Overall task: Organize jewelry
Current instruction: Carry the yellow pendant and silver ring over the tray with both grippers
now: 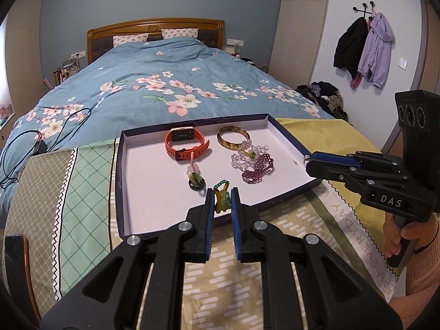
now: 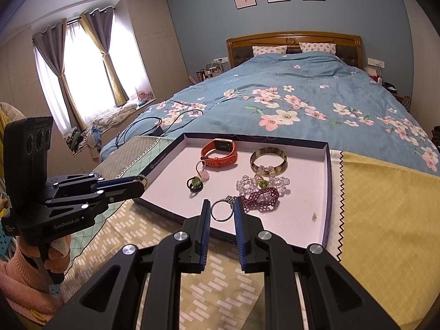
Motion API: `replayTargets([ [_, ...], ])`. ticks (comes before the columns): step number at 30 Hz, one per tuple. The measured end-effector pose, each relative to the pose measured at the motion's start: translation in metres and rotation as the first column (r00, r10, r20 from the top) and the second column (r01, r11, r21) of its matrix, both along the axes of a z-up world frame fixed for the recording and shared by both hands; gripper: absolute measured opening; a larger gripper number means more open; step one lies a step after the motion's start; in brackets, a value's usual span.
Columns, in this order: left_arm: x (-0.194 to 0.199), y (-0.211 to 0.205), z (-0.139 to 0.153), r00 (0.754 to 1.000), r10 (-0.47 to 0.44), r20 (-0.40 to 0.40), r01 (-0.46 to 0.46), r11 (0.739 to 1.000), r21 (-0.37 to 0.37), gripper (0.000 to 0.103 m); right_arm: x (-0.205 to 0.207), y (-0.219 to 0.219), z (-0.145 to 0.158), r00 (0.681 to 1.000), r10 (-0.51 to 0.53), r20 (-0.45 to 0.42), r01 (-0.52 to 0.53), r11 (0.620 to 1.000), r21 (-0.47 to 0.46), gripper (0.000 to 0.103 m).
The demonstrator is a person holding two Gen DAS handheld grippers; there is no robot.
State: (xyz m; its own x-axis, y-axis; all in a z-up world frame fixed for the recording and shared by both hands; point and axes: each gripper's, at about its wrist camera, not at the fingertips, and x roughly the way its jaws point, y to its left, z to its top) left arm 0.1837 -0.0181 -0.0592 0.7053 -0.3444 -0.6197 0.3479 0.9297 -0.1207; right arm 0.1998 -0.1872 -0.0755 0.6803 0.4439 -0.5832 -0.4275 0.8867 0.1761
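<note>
A shallow white tray with dark rim [image 1: 132, 192] [image 2: 316, 192] lies on cloths at the bed's foot. In it are an orange smartwatch [image 1: 185, 143] [image 2: 220, 154], an amber bangle [image 1: 233, 136] [image 2: 268, 160], clear beads [image 1: 247, 155] [image 2: 264, 183], a purple bead bracelet [image 1: 258, 170] [image 2: 264, 199] and a small green-and-black charm [image 1: 196, 183] [image 2: 195, 184]. My left gripper [image 1: 222, 200] [image 2: 139, 183] is shut on a green-and-yellow pendant [image 1: 222, 199] over the tray's near edge. My right gripper [image 2: 222, 211] [image 1: 309, 161] is shut on a silver ring [image 2: 222, 211] over the tray's near right part.
The tray rests on green, beige and yellow patterned cloths [image 1: 82, 192] [image 2: 385, 214]. Behind is a bed with a blue floral duvet [image 1: 170, 82]. Black cables [image 1: 33, 143] lie on the duvet at left. Coats [image 1: 365, 46] hang on the right wall.
</note>
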Motion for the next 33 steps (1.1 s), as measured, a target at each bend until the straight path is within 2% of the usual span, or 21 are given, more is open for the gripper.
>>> replayTargets([
  [23, 0.019, 0.004, -0.001, 0.999, 0.040, -0.002, -0.040, 0.999, -0.003, 0.012, 0.016, -0.001, 0.003, 1.000, -0.010, -0.003, 0.010, 1.000, 0.001, 0.015],
  [33, 0.031, 0.002, -0.004, 0.999, 0.043, -0.009, -0.043, 0.999, -0.003, 0.012, 0.028, 0.001, -0.007, 1.000, -0.020, -0.023, 0.020, 1.000, -0.012, 0.015],
])
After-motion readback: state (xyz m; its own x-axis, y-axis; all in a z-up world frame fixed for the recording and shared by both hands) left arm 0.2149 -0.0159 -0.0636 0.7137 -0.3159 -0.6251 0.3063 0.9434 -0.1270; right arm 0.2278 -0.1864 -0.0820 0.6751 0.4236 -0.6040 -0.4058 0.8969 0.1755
